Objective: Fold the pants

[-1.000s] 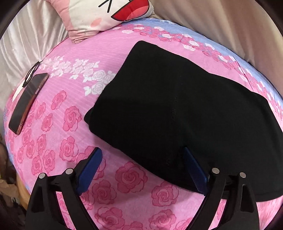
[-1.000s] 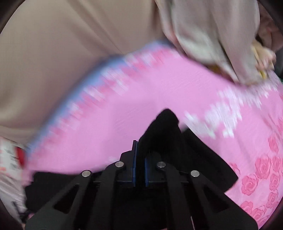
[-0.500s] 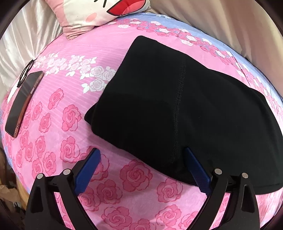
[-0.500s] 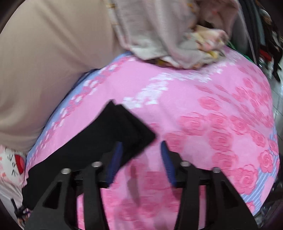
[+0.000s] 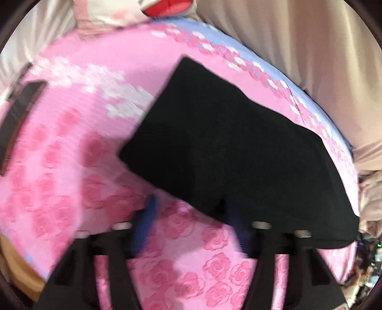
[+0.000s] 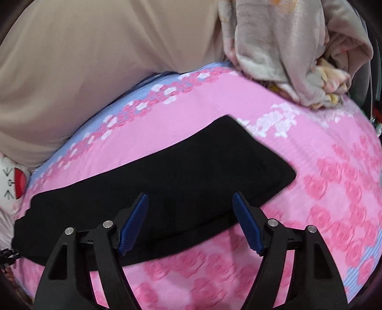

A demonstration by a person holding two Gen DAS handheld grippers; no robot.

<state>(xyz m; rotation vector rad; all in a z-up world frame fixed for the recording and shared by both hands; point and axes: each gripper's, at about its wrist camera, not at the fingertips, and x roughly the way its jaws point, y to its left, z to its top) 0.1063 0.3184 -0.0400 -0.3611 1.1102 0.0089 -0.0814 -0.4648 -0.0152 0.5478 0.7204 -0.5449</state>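
The black pants (image 5: 234, 147) lie folded flat in a long strip on the pink rose-print bed sheet (image 5: 62, 147). My left gripper (image 5: 191, 214) is open and empty, hovering at the near edge of the pants; this view is blurred. In the right wrist view the pants (image 6: 167, 181) stretch from lower left to their right end. My right gripper (image 6: 191, 209) is open and empty just above their near edge, with blue pads (image 6: 133, 224) on either side.
A cartoon pillow (image 5: 133, 14) lies at the bed's far left. A dark phone (image 5: 19, 116) rests on the sheet's left side. A crumpled beige blanket (image 6: 286, 47) sits at the far right corner. A beige curtain (image 6: 95, 59) hangs behind the bed.
My right gripper let go of the pants' end, opened and drew back over the folded strip. My left gripper shifted right along the near edge and stays open.
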